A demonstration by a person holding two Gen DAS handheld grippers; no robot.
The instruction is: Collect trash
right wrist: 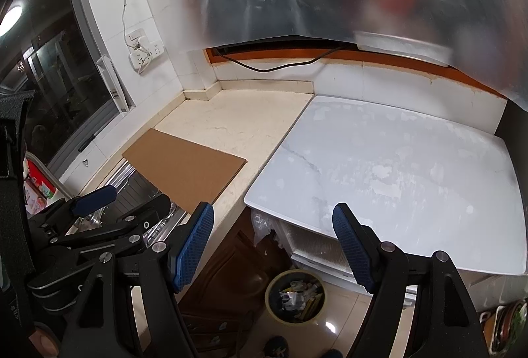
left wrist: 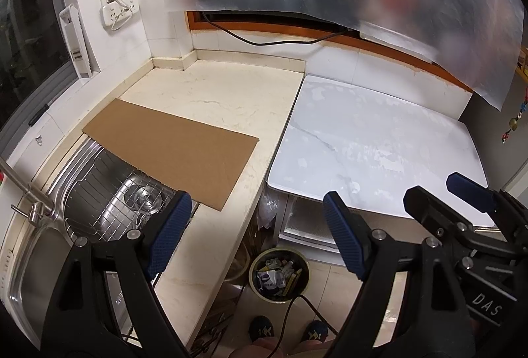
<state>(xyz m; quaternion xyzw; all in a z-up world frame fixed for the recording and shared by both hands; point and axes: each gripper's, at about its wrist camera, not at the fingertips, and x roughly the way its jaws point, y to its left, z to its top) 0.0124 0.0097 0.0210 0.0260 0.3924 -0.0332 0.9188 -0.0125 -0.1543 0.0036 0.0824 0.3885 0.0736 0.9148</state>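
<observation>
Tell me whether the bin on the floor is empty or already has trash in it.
It has trash in it. The bin stands upright between the counter and the white table, with crumpled wrappers and paper visible inside.

A cream stone counter [left wrist: 211, 94] runs along the tiled wall and turns the corner. A flat sheet of cardboard [left wrist: 171, 150] lies on it, one end overhanging the steel sink [left wrist: 109, 193] set into the counter. Just beside the counter stands a white marble-patterned table [left wrist: 373, 146], its top bare, with pale patches in its surface. Below, on the tiled floor [right wrist: 346, 331], a round bin [left wrist: 280, 275] stands near the table's edge, holding wrappers and scraps. A dark cable [left wrist: 290, 308] trails across the floor beside the bin.
</observation>
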